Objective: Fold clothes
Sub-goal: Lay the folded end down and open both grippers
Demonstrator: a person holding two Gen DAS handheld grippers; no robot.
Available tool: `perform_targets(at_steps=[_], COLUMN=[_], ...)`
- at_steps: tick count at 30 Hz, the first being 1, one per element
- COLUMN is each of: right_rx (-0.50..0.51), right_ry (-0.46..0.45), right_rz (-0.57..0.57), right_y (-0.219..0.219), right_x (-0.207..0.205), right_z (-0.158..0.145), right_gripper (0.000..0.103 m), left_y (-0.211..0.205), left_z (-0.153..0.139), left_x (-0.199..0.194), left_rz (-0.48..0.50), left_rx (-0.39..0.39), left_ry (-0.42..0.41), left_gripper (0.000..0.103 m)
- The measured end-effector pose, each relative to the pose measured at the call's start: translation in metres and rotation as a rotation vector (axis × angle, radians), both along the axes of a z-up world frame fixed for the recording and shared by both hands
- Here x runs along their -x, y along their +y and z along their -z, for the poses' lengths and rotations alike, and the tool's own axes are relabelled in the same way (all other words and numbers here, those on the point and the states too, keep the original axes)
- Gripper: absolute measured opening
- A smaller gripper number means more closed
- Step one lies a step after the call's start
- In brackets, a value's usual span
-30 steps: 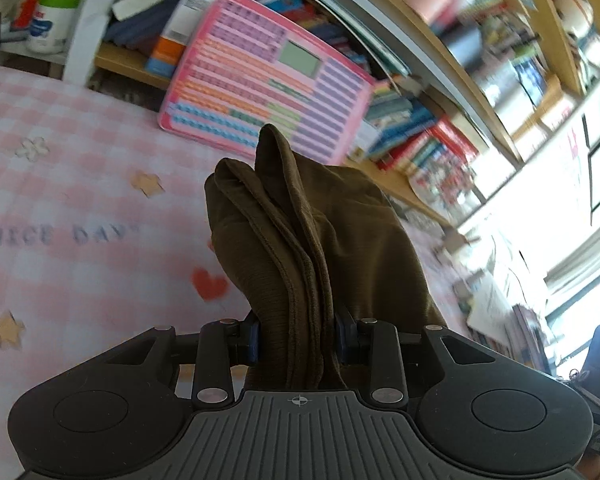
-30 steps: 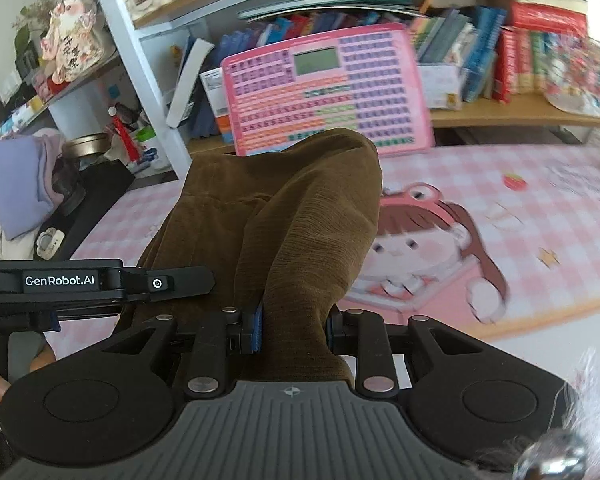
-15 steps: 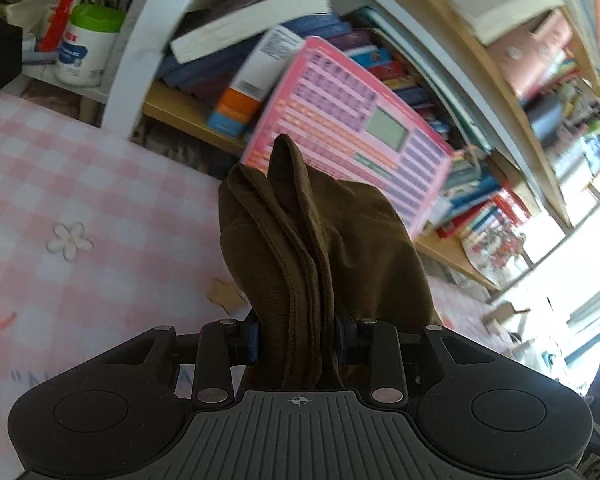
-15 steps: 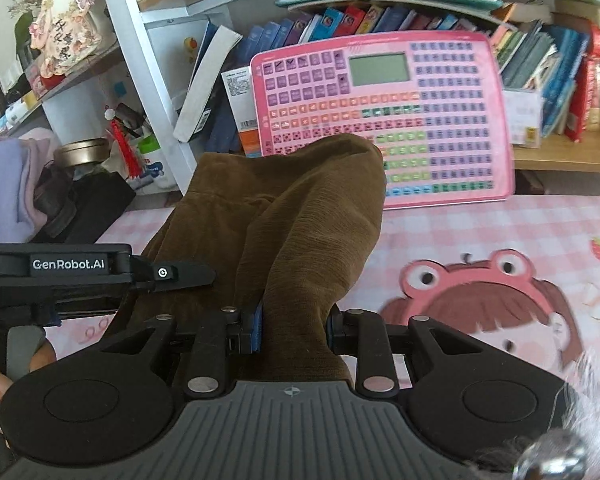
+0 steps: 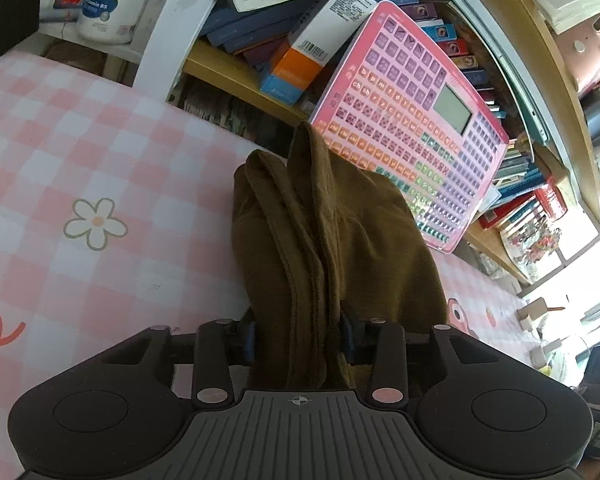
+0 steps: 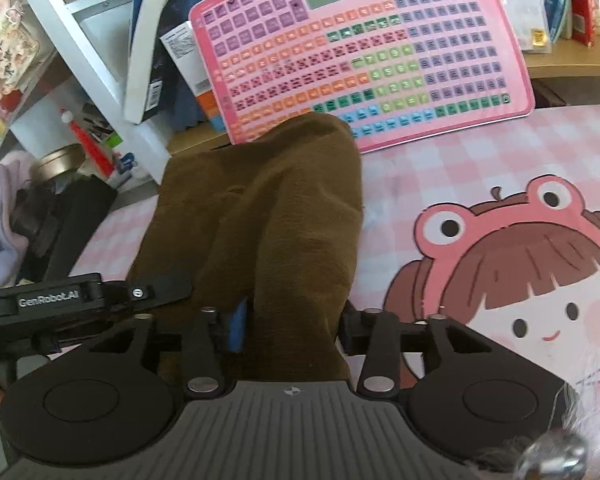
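Note:
A brown corduroy garment (image 5: 324, 232) is bunched between the jaws of my left gripper (image 5: 298, 334), which is shut on it. The cloth drapes forward over the pink checked tablecloth (image 5: 80, 152). In the right wrist view the same brown garment (image 6: 268, 208) is clamped in my right gripper (image 6: 290, 330), shut on a thick fold. The left gripper's black body (image 6: 60, 300) shows at the left, close beside the cloth. Both grippers hold the garment low over the table.
A pink toy keyboard pad (image 6: 364, 48) leans against the bookshelf at the table's far edge, also in the left wrist view (image 5: 416, 128). Books (image 5: 300, 32) and a white tub (image 5: 112, 0) fill the shelves. A black box (image 6: 68, 216) stands at the left. A cartoon girl print (image 6: 520, 280) is on the cloth.
Both grippers moved forward and down toward the shelf with the garment held; the pink pad looms larger and the table is closer. The grips are unchanged.

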State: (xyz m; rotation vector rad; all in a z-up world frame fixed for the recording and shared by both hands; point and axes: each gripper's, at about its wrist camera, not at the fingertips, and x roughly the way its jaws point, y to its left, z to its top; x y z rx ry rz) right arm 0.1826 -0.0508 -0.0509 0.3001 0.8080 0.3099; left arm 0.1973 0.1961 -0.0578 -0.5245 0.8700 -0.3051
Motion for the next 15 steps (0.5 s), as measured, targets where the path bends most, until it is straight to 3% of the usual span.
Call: perform_targets(at_steps=[5,10,15], right_rx=[0.071,0.112,0.194], right_ry=[-0.039,-0.108,-0.127], right_rz=[0.033,0.064,0.087], right_y=[0.001,-0.004,0.002], right_x=[0.013,0.045,0.078], right_z=[-0.015,-0.032,-0.034], right_gripper=[0.051,0.051,0.055], left_y=[-0.002,-0.002,-0.009], left_z=[-0.013,-0.031,-0.042], left_x=[0.011,0.039,0.067], left_rz=[-0.021,0.04,0.053], left_rx=[-0.078,-0.197,-0.274], left_ry=[-0.047,-0.163,-0.219], left_gripper=[0.049,0.057,0.061])
